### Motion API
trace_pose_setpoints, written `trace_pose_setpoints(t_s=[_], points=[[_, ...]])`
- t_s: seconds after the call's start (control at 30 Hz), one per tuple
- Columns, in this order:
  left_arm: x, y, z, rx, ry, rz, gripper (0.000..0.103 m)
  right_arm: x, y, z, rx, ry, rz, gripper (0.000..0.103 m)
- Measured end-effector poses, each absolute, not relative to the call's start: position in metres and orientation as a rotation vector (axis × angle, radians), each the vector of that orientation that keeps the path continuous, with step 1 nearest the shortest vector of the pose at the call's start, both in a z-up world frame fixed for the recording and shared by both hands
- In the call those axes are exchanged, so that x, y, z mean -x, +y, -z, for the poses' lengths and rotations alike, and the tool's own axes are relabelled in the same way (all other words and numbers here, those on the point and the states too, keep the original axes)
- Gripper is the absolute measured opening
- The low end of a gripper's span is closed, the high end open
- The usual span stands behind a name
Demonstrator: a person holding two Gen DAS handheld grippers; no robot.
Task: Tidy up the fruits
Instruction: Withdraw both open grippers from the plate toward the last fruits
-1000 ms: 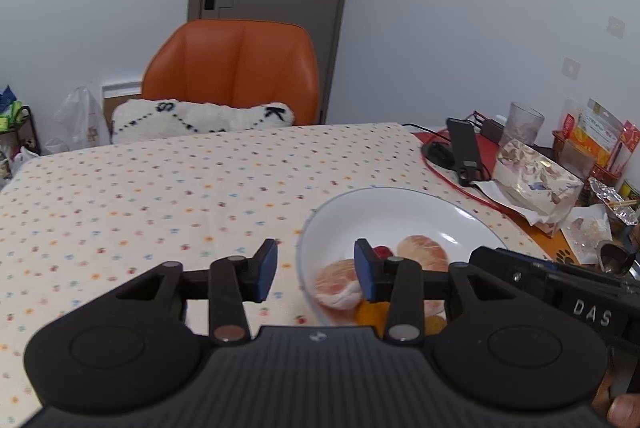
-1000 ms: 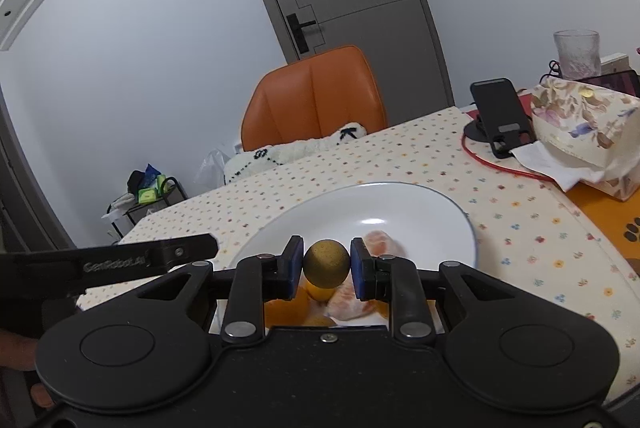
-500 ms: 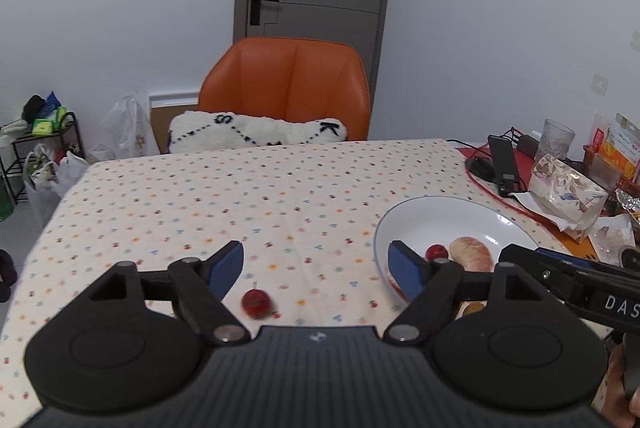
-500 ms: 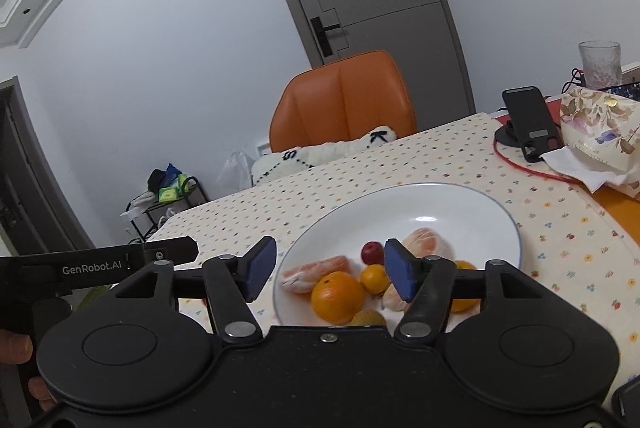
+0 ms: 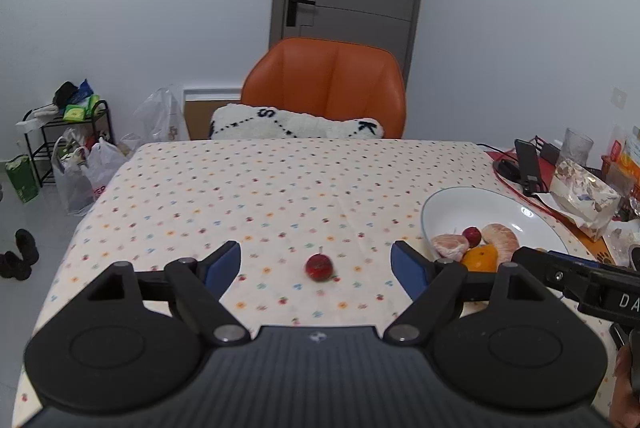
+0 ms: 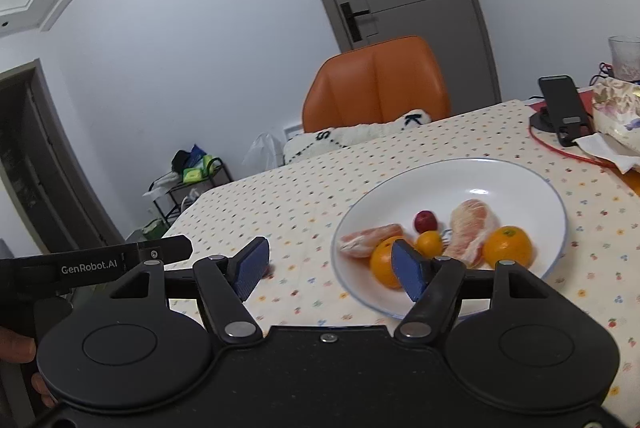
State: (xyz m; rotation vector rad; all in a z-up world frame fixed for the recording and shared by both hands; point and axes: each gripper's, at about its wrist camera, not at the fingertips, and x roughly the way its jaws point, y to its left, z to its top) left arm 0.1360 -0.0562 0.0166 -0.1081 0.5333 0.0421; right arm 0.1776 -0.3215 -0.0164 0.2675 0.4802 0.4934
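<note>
Matte black tongs (image 5: pixel 316 264) carry blue pads (image 5: pixel 222 265) (silver pivot screws, white "GenRobot.AI" lettering).

A: Our left gripper (image 5: pixel 316 264)?
B: Jaws spread wide, nothing between the pads, pointing 12 o'clock.
A: Right gripper (image 6: pixel 330 270)?
B: Same, gaping wide, empty; we see a hand (image 6: pixel 18 348) at 8 o'clock.
</note>
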Motion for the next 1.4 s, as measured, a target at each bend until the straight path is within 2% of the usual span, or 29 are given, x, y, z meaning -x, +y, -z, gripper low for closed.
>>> trace_pose_setpoints(t_s=[0.83,0.97,1.23,1.4], points=[[-0.101,-0.024,0.014,0.18,0.573,-0.014,0.081,-0.16,-0.279,0.027,-0.196,0.542,-0.551,0.068],[-0.103,-0.028,0.022,0.179,0.584,0.004,0.08,-0.158,-0.28,0.031,-0.199,0.55,-0.543,0.081],[-0.112,-0.039,0.035,0.176,0.611,0.045,0.078,-0.161,-0.281,0.036,-0.191,0.564,-0.551,0.092],[-0.12,-0.043,0.039,0.162,0.629,0.056,0.075,-0.165,-0.283,0.04,-0.202,0.561,-0.564,0.094]])
